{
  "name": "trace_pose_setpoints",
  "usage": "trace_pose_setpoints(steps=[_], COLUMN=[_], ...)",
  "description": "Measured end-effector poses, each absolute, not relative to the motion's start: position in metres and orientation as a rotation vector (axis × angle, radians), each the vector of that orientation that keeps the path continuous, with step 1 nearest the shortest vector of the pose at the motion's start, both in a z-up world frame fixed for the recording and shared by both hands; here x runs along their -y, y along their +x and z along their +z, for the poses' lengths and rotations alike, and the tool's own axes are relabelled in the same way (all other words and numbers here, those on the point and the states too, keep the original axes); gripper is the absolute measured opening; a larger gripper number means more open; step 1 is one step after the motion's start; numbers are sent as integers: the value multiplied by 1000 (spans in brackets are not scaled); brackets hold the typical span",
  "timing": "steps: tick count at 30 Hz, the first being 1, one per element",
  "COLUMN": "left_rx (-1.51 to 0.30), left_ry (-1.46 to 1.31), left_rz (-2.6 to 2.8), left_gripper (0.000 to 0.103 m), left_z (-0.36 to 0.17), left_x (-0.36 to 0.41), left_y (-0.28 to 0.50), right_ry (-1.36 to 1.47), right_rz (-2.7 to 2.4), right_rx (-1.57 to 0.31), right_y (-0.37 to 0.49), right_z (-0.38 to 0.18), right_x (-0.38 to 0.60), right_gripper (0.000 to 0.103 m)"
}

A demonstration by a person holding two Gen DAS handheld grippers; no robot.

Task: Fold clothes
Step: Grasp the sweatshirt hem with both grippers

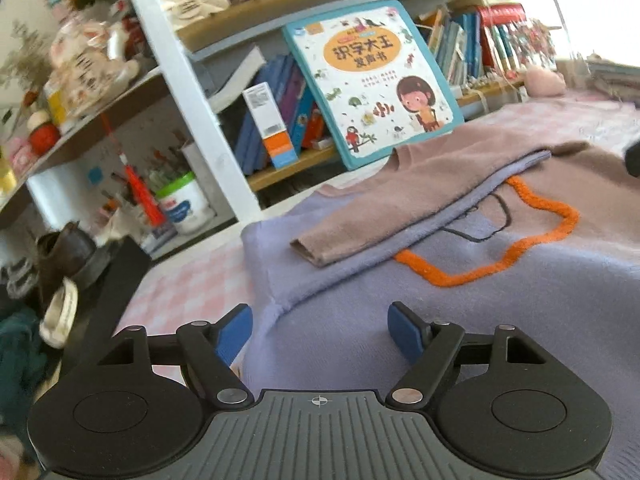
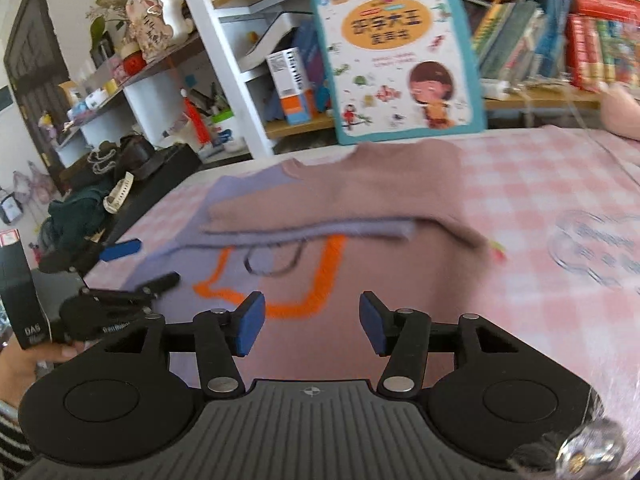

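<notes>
Soft knitted wool, lilac and dusty pink, makes the sweater that lies flat on the checked tablecloth in the left wrist view. One pink sleeve is already folded across the body, above an orange outline on the front. The left gripper hovers over the lower lilac edge with its blue pads spread apart and nothing between them. A picture book leans on the shelf behind the table. In the right wrist view the sweater lies in the middle of the tablecloth, with the folded sleeve across it. The right gripper is also released and empty, above the pink lower part. The left gripper shows at the left side, near the lilac edge. I judge the sweater light, limp and a little fluffy, so it will sag when lifted; the hem corners or the side seam seem the best places to pinch.
</notes>
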State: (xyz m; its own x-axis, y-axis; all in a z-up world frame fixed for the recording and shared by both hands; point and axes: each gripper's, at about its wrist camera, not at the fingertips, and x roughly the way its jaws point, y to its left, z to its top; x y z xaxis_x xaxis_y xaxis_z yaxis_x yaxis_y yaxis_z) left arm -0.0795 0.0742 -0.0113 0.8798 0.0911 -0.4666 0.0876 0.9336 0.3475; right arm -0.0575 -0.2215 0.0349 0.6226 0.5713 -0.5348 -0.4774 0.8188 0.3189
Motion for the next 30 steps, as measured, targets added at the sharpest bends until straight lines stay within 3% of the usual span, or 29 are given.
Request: trace_pose_setpoints(steps=[12,23,30], left_rx=[-656,-600,-615], left_ry=[-112,-189,-248], left_rz=[44,29,14], left_gripper=[76,76,50], left_z=[-8,0,-10], left_x=[-146,-144,-140], left_y=[-167,-201,-193], right_ry=[196,224,259], right_rz=[474,435,430], right_rx=[-634,-643,-657], right_y=[-123,-147,-143], right_z=[24,14,7], right_x=[278,282,283], right_gripper=[50,50,48])
